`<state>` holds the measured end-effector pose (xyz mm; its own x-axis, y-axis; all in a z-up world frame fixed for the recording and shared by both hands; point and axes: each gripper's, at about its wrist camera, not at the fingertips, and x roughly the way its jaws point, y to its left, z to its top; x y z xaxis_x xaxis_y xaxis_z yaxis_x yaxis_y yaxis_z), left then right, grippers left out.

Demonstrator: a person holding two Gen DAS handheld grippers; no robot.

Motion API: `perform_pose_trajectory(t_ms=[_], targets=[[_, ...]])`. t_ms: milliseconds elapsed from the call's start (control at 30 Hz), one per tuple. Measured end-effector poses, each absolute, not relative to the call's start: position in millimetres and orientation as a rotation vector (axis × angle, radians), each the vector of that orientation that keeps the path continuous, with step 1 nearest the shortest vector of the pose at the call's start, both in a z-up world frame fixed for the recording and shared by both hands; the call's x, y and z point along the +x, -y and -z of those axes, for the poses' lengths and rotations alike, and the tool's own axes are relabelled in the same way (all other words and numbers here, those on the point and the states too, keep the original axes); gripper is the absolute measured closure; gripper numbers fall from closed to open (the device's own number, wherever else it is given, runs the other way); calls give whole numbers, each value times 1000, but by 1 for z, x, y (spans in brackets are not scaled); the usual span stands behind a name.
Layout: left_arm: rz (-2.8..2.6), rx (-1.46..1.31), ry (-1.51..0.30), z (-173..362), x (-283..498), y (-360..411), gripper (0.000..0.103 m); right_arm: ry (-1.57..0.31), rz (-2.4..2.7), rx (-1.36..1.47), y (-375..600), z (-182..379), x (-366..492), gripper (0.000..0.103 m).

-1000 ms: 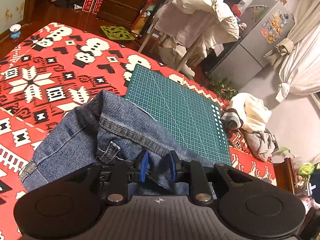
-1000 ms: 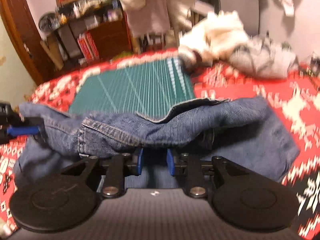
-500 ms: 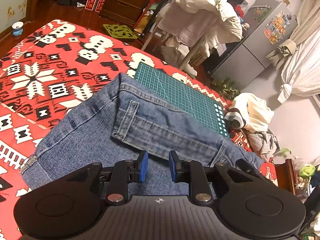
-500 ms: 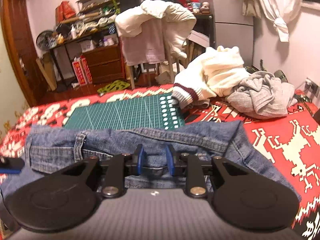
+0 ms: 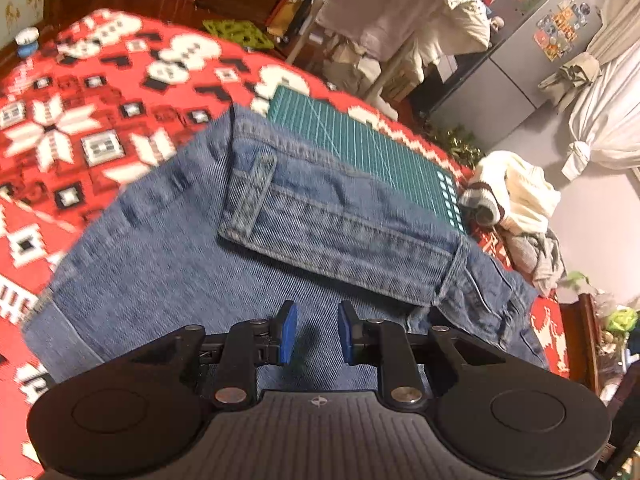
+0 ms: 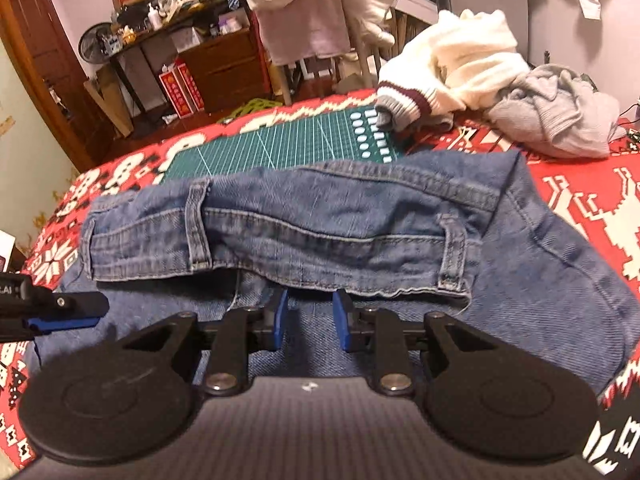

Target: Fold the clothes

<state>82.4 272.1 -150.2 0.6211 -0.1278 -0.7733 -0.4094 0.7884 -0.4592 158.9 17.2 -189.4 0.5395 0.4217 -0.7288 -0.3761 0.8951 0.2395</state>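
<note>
The left wrist view is taken first. A red patterned blanket [image 5: 92, 92] is seen from 9 to 11 o'clock. The folded jeans [image 5: 200, 240] are laid flat on it at the centre of the frame, with the waistband [image 5: 340, 224] turned over on top and a belt loop [image 5: 254, 196] shown near 12 o'clock of the denim. The far edge of the jeans is laid over the near edge of a green cutting mat [image 5: 360, 148], located toward 1 o'clock. A cream sweater [image 5: 516, 196] and a grey garment [image 5: 540, 252] are piled at 3 o'clock, apart from the jeans. The left gripper [image 5: 318, 334] is positioned at 6 o'clock above the denim; its blue pads [image 5: 289, 334] are parted and nothing is gripped between them.

In the right wrist view, the left gripper [image 6: 60, 314] is visible at 9 o'clock, beside the left end of the jeans [image 6: 540, 288]. The waistband [image 6: 320, 228] is stretched across the centre, in front of the cutting mat [image 6: 288, 144] at 12 o'clock. The cream sweater [image 6: 460, 60] is resting on the mat's right corner at 1 o'clock, with the grey garment [image 6: 560, 120] at 2 o'clock. The right gripper [image 6: 308, 320] is positioned at 6 o'clock, just at the near hem of the folded waistband; its fingers are spread and no fabric is pinched.
</note>
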Motion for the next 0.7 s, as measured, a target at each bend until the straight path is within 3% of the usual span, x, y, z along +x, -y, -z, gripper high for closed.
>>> perform_pose_trajectory(t_ms=[700], targets=[[-247,-639,-839,164,131,-281,83,-719,-408,54,-15,185,199,76]])
